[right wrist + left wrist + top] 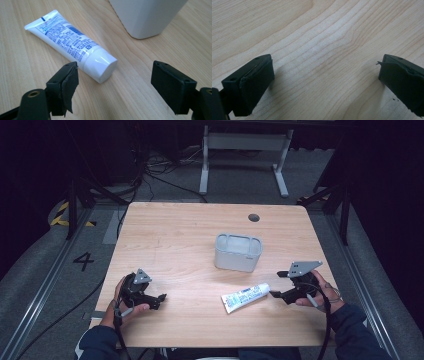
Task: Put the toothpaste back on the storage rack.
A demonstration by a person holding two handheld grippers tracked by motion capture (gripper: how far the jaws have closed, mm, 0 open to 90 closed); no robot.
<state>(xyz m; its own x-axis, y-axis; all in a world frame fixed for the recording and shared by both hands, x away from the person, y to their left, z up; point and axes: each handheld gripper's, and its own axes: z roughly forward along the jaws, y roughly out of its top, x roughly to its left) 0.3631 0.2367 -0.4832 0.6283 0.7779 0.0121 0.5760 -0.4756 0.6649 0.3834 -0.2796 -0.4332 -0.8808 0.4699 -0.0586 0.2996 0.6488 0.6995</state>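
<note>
A white tube (246, 297) with blue print lies flat on the wooden table (200, 225), its cap end toward my right gripper (279, 284). In the right gripper view the tube (72, 45) lies just ahead of the jaws, and the right gripper (115, 75) stands open with nothing between its pads, the cap close to the left pad. A grey-white open container (238, 252) stands upright behind the tube, its base seen as the container (147, 17) at the top of that view. My left gripper (163, 298) rests low at the table's front left, and the left gripper (325, 72) is open over bare wood.
A dark round grommet hole (254, 217) sits near the table's far edge. Beyond the table stand a white desk frame (245, 155) and cables on the grey floor. The table's front edge is close under both hands.
</note>
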